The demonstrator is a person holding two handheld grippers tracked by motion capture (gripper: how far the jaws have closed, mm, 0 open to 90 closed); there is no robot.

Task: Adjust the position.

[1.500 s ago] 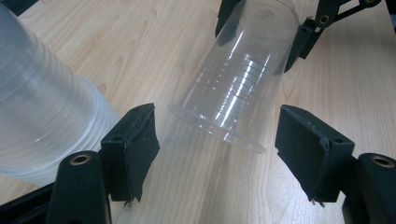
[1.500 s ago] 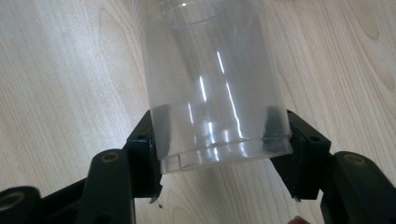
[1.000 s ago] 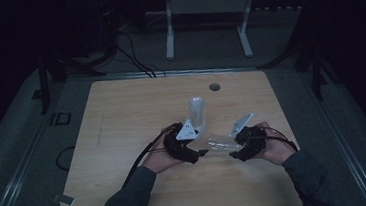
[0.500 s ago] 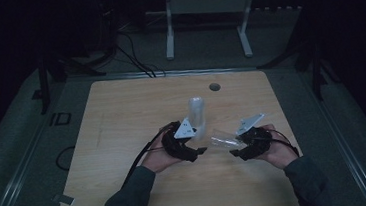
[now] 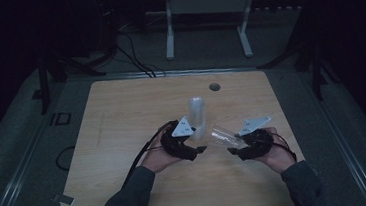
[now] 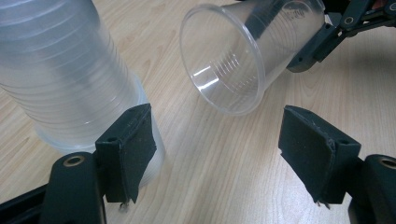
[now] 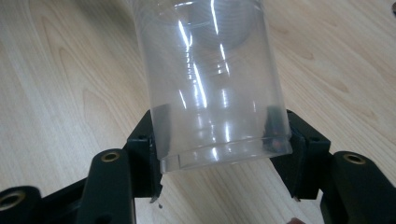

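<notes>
A tall stack of clear plastic cups (image 5: 198,112) stands upright mid-table; in the left gripper view the stack (image 6: 60,74) rises just beyond the left jaw. My left gripper (image 5: 198,146) (image 6: 219,154) is open, with bare wood between its pads (image 6: 130,149). A single clear cup (image 5: 222,135) (image 6: 233,60) lies tilted above the table, its mouth towards the left gripper. My right gripper (image 5: 235,147) (image 7: 219,154) is shut on that cup (image 7: 210,79) near its base. The two grippers face each other close to the table's front half.
The wooden table (image 5: 122,118) has a round cable hole (image 5: 214,86) near its far edge. A white metal stand (image 5: 205,10) is on the floor behind the table. Black cables (image 5: 135,62) trail at the back left.
The right hand has shifted slightly to the right with the cup still in its grip. The left hand and the stack have stayed where they were.
</notes>
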